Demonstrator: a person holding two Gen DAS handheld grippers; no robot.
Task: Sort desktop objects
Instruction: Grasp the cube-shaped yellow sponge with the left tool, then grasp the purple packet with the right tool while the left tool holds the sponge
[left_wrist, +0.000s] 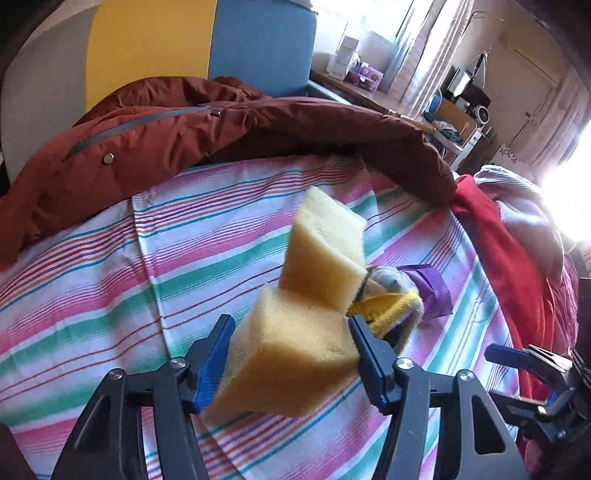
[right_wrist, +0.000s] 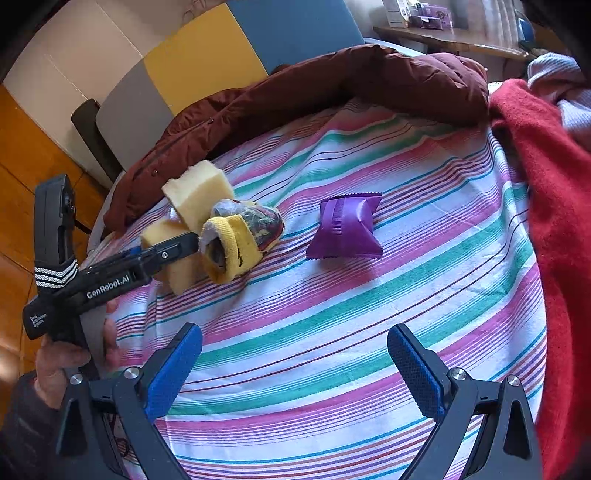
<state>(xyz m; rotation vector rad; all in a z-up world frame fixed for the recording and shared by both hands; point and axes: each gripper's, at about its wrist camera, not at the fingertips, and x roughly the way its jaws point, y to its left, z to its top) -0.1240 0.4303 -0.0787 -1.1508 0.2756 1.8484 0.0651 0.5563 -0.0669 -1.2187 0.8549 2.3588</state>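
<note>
risk, sponge: left tool is clamped on one end of the pale yellow folded foam sponge only; the rest sticks out past the blue pads and looks bent/doubled. Judgement: soft foam could spring back & squirm out of the grip, or flop onto the striped cloth.
risk, sock: sponge is right against the rolled yellow-cuffed sock bundle, touching or nearly so. Swinging the sponge could drag or roll it w/ it, so 2 items shift at once.
risk, clothes: dark red padded jacket & bright red knit garment crowd the far and right edges; anything dropped near them could get lost in the folds.
surface: pink/green/white striped cloth surface; desk or bed, can't tell. Soft, so things won't slide far.
sponge look: porous, cut faces, pale yellow, two thick blocks at an angle to each other. Sits at the left of the cloth in the right wrist view, lifted or resting, can't tell.
sock look: grey/patterned body, yellow ribbed cuff facing the camera, lies on the cloth betw. sponge & pouch.
pouch look: shiny purple foil pillow pouch, crimped ends, flat on the cloth, apart from the sock, untouched.
right tool: jaws wide apart, holding nothing, hovers over the near part of the cloth, well short of the pouch.
</note>
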